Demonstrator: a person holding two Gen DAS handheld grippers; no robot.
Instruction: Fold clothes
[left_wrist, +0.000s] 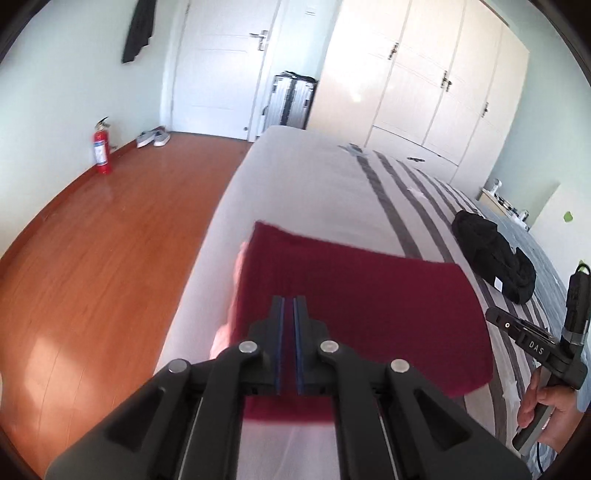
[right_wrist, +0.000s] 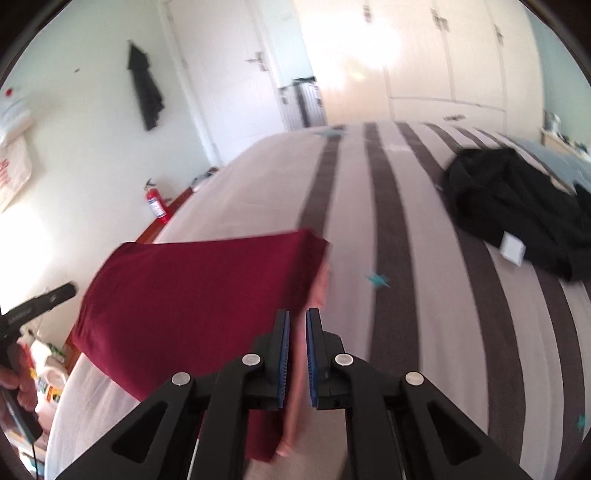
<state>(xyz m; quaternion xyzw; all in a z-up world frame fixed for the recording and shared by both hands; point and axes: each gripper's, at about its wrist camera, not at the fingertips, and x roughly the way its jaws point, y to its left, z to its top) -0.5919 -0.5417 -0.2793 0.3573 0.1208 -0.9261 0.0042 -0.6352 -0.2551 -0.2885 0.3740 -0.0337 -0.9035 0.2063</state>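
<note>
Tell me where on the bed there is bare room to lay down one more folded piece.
Bare striped bedcover lies between the folded dark red cloth and the crumpled black garment, and beyond the red cloth toward the bed's far end. The black garment's side is crowded.

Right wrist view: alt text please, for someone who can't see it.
The right gripper, jaws nearly closed with a narrow gap, hangs over a folded maroon garment on a striped bed. A black garment lies crumpled further right, and the left gripper shows at the left edge.
</note>
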